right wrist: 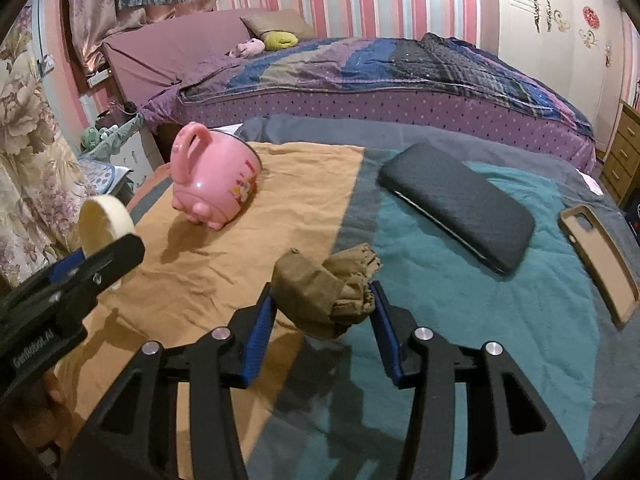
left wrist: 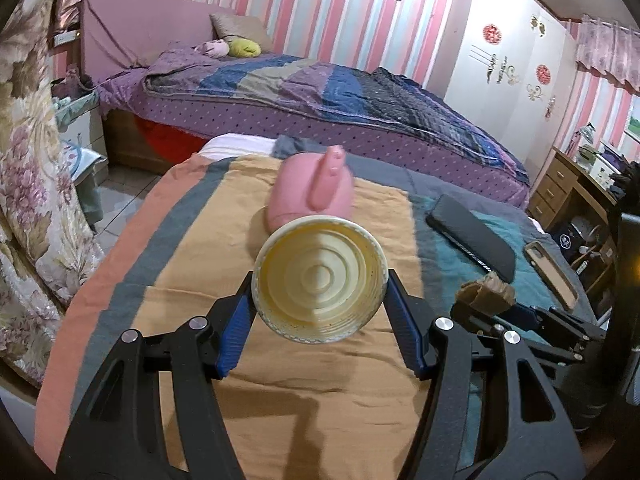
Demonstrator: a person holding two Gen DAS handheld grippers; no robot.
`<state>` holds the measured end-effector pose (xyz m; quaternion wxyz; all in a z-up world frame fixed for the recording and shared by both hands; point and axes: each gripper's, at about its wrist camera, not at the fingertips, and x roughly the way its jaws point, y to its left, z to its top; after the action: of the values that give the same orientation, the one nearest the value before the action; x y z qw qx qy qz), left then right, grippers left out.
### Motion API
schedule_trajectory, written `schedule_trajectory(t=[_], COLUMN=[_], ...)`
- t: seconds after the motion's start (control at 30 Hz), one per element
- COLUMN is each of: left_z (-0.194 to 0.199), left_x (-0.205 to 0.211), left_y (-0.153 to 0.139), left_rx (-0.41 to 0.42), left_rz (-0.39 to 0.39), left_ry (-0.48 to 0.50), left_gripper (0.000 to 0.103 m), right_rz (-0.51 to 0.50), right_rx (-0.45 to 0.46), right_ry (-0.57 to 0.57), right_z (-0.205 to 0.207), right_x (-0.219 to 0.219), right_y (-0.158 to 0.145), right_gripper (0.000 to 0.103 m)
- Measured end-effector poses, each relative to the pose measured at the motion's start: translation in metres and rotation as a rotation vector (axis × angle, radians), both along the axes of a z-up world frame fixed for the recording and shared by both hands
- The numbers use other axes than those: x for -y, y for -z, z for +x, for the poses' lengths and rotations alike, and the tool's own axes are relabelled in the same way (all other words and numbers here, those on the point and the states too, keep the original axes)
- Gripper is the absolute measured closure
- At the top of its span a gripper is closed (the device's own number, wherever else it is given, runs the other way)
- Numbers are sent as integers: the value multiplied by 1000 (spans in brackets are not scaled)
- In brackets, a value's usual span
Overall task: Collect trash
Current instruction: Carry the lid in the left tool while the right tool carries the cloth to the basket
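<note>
the left gripper (left wrist: pixel 320 300) holds a cream paper cup (left wrist: pixel 320 280) between its blue pads, mouth facing the camera, raised above the orange part of the blanket (left wrist: pixel 280 400). the right gripper (right wrist: pixel 324 304) has its fingers pressed on either side of a crumpled brown paper wad (right wrist: pixel 324 292), just above the line where the orange cloth meets the teal (a shadow lies on the blanket under the wad). beyond the cup lies a pink mug (right wrist: pixel 212 184), tipped on its side on the orange cloth. on the teal part lies a dark flat case (right wrist: pixel 460 208), and near it, toward the right edge, a tan phone case (right wrist: pixel 600 256). behind all this stands a bed (right wrist: pixel 400 80) with a purple cover.
</note>
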<state>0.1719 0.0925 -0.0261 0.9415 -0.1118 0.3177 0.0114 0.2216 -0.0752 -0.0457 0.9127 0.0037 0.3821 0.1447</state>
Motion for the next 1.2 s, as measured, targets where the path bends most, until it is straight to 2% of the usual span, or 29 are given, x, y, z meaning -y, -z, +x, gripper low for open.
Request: schedule_trajectory(t=[0.73,1.2], left_z=[-16,-32], left_x=[111,191], left_y=[-35,-54], left_rx=[68,131], left_rz=[-5,-4], left_ry=[201,321], left_gripper=[42,42], right_rz=[45,19], right_rx=[140,169], right_ry=[129,272], right_z=[-65,-109], right_x=[166,271], right_y=[-62,-70], right_gripper=[56,56])
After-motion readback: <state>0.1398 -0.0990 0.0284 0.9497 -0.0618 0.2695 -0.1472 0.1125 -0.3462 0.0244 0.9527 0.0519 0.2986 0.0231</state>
